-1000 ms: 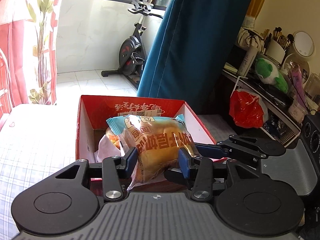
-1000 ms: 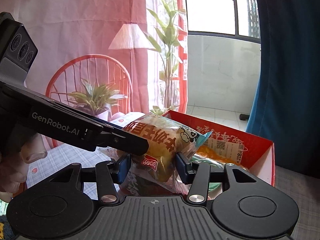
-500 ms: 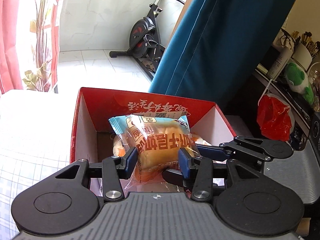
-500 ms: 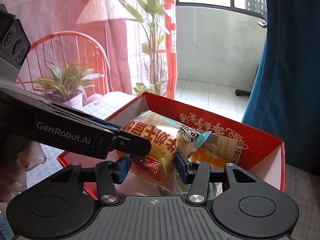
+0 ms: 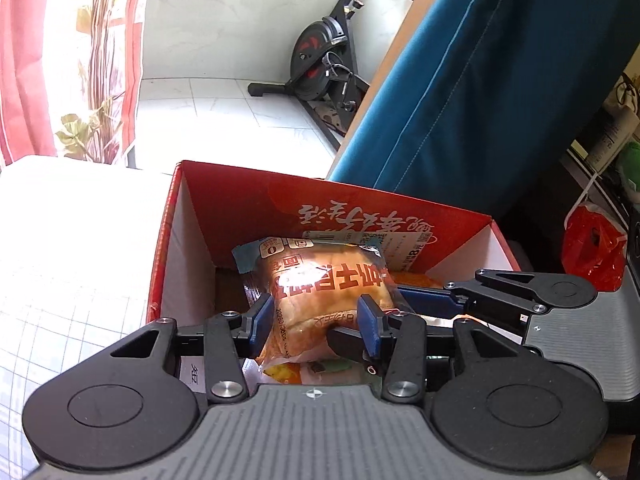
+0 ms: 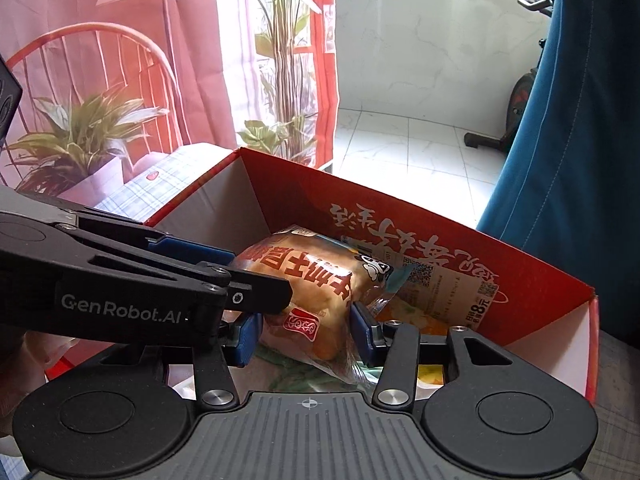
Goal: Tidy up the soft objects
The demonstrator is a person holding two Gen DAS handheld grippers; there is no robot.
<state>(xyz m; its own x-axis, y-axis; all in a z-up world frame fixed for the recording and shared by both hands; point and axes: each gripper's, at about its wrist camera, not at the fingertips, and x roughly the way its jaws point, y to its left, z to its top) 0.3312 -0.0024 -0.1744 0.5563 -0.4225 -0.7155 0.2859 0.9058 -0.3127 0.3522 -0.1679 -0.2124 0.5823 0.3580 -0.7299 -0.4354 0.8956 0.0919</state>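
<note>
A bread bun in a clear wrapper with red characters [image 5: 324, 292] is held inside an open red cardboard box [image 5: 400, 216]. My left gripper [image 5: 316, 322] is shut on one end of the bun. My right gripper [image 6: 306, 334] is shut on the same bun [image 6: 308, 280] from the other side; its arm shows at the right in the left wrist view [image 5: 520, 292]. The bun hangs low within the box walls [image 6: 440, 240]. Other wrapped snacks lie under it, mostly hidden.
The box stands on a surface covered with white checked cloth [image 5: 72, 264]. A blue curtain [image 5: 480, 80] hangs behind the box, an exercise bike [image 5: 324, 64] beyond it. A potted plant [image 6: 80, 140] and red curtain are at the left. A red bag [image 5: 592, 252] sits right.
Both grippers have lowered the bun together from above the box rim down into the box. The cameras now look more steeply down into the box.
</note>
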